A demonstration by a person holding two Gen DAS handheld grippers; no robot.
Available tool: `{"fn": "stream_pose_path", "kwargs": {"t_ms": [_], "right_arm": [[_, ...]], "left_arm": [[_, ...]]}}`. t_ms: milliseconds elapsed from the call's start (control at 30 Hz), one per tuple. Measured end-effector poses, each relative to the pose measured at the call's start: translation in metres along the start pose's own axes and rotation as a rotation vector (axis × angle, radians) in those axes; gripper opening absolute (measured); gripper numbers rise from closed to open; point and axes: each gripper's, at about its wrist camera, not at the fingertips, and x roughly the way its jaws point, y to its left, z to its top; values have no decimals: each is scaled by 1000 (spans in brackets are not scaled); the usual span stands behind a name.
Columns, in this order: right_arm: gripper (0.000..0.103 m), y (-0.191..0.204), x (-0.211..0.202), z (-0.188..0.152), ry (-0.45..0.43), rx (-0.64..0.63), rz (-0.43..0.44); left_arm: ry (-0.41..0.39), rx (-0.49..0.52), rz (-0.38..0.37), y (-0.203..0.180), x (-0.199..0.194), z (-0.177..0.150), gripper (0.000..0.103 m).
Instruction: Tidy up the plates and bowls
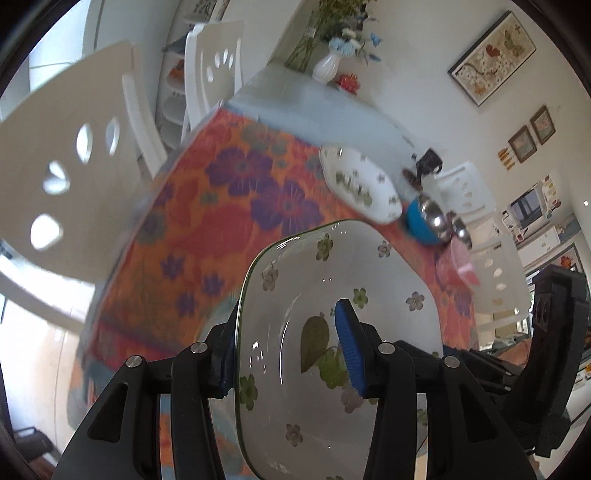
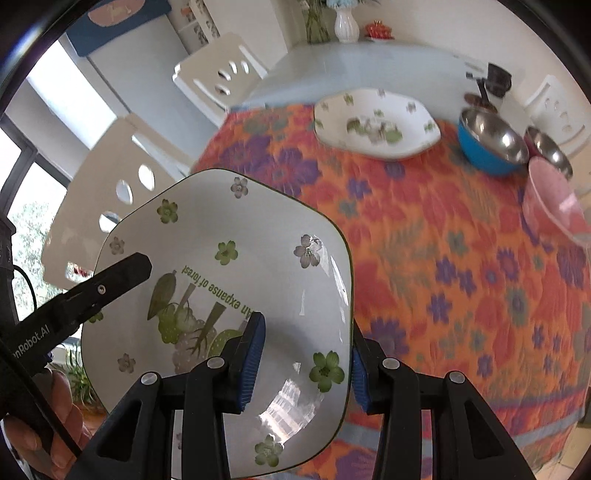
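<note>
A squarish white plate (image 1: 332,277) with green and purple flowers hangs tilted above the table, carried between both grippers. My left gripper (image 1: 288,350) is shut on its left rim, one blue pad inside the dish and one behind it. My right gripper (image 2: 306,365) is shut on the right rim of the same plate (image 2: 221,221). In the right wrist view a black finger (image 2: 125,269) of the left gripper lies across the plate's left edge. A matching plate (image 2: 373,122) lies flat on the table further back, also seen in the left wrist view as the far plate (image 1: 358,184).
An orange flowered cloth (image 2: 443,258) covers the table. A blue steel-lined bowl (image 2: 487,144), a second steel bowl (image 2: 546,147) and a pink bowl (image 2: 554,206) stand at its right. White chairs (image 2: 122,192) line the left side. A white vase (image 2: 346,26) and a black mug (image 2: 498,79) stand at the back.
</note>
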Motion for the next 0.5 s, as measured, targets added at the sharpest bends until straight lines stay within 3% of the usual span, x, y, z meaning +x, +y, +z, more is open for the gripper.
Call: {"fn": "stream_pose_path", "kwargs": {"t_ms": [233,500], "right_arm": [[41,-4,18,-34,63,-10,-13],[41,-4,33,-47,102,-43,-37]], "left_arm": [[64,-16,32,10,11,-44,42],[98,-32,47,21,25,-62,42]]}}
